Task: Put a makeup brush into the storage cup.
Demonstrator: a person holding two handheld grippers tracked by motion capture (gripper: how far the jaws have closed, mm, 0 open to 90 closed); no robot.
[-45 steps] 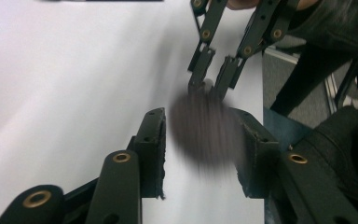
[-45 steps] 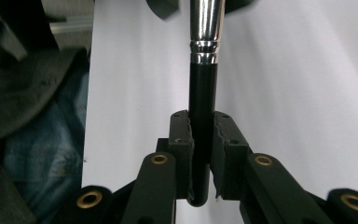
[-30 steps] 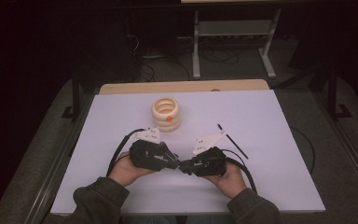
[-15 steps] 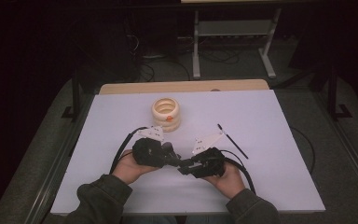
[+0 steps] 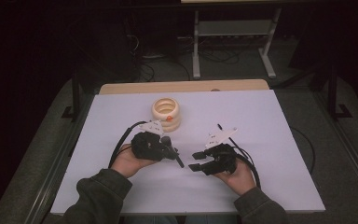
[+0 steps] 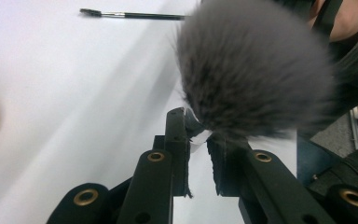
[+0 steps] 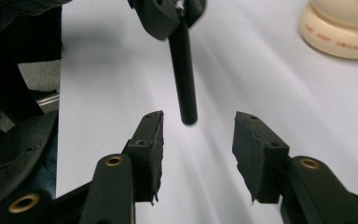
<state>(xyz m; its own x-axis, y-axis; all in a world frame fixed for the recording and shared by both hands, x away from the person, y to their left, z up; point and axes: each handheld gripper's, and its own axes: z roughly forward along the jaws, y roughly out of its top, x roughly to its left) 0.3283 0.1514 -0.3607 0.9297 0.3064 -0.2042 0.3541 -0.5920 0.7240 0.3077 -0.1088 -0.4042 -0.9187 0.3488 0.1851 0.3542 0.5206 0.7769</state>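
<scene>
**Handover of a powder brush between two tools, late stage.**

- The white desk [image 5: 270, 121] carries the work. A cream ringed stand [image 5: 166, 112] sits toward its far side, well apart from both hands.
- My left tool [image 5: 170, 148] lies at the near left of centre. Its jaws are closed tight on the neck of the powder brush [image 6: 256, 70], just below the grey bristle head, which bulges close to the left gripper view's camera.
- My right tool [image 5: 195, 161] faces it from the right. Its jaws have just been opening and now stand about half apart with nothing held.
- In the right gripper view the brush's black handle points down toward the gap between these jaws. Its tip ends just short of them and touches neither pad.
- A thin brush [image 6: 135, 15] lies flat on the desk, beyond the right hand and untouched.

I judge the transfer itself complete, since the left tool alone bears the powder brush. What is left seems to be drawing my right tool clear and carrying the brush onward, perhaps to the stand.
</scene>
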